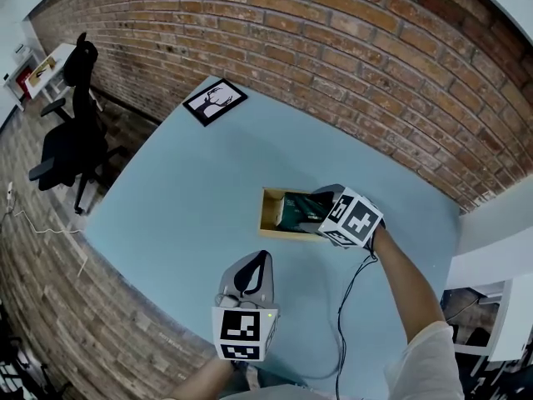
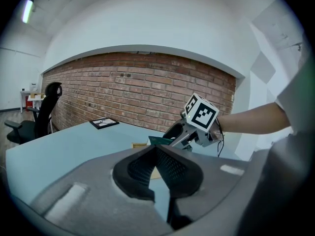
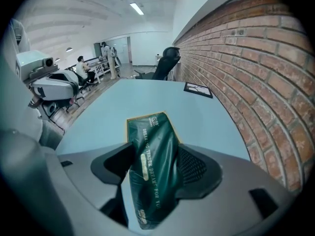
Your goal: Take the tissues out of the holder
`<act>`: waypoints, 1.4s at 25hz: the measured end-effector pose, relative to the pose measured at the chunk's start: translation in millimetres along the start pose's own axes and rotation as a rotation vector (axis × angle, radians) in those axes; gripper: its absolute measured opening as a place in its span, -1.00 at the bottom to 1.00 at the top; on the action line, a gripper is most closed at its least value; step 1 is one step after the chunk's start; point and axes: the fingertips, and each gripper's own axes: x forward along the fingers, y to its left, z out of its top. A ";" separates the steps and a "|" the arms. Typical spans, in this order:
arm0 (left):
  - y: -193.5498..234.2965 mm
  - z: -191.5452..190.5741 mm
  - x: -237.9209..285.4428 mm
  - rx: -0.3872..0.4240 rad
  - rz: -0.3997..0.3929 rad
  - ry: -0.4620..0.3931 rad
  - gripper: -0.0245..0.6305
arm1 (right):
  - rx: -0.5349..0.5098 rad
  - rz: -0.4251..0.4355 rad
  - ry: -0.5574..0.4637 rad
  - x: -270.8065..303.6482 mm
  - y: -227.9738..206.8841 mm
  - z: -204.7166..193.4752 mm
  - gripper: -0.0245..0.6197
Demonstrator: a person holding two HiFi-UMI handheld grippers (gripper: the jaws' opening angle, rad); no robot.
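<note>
**Inspector:** State of the right gripper (image 1: pixel 319 215)?

**Recorder:** Clamped on the pack (image 3: pixel 152 146) of tissues, dark green with pale lettering. One pad presses on each side, and the gripper tilts steeply down.

**Inspector:** Where is the pack relative to the holder (image 1: pixel 267 216)?

**Recorder:** Its near end is between the jaws. Its far end lies over the open wooden holder, whose tan rim shows round it. I cannot tell whether the pack touches the holder's floor.

**Inspector:** Left gripper (image 1: pixel 260 261)?

**Recorder:** Jaws together at the tips with nothing between them. It is above the table (image 1: pixel 191 190), near the front edge and apart from the holder.

**Inspector:** Anything else?

**Recorder:** A black frame (image 1: pixel 215 101) lies at the far corner. A chair (image 1: pixel 73 132) stands beside the table.
</note>
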 end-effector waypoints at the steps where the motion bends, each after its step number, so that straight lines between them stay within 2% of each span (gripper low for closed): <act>1: -0.6 1.2 -1.8 0.003 -0.002 -0.002 -0.93 | 0.001 -0.003 -0.003 -2.7 0.7 1.9 -0.02; 20: -13.9 25.3 -37.2 0.048 -0.023 -0.065 -0.93 | -0.036 -0.096 -0.045 -57.0 12.3 37.9 -0.01; 35: -22.0 22.5 -69.8 0.046 -0.037 -0.075 -0.93 | -0.002 -0.123 -0.050 -85.1 49.4 30.3 -0.01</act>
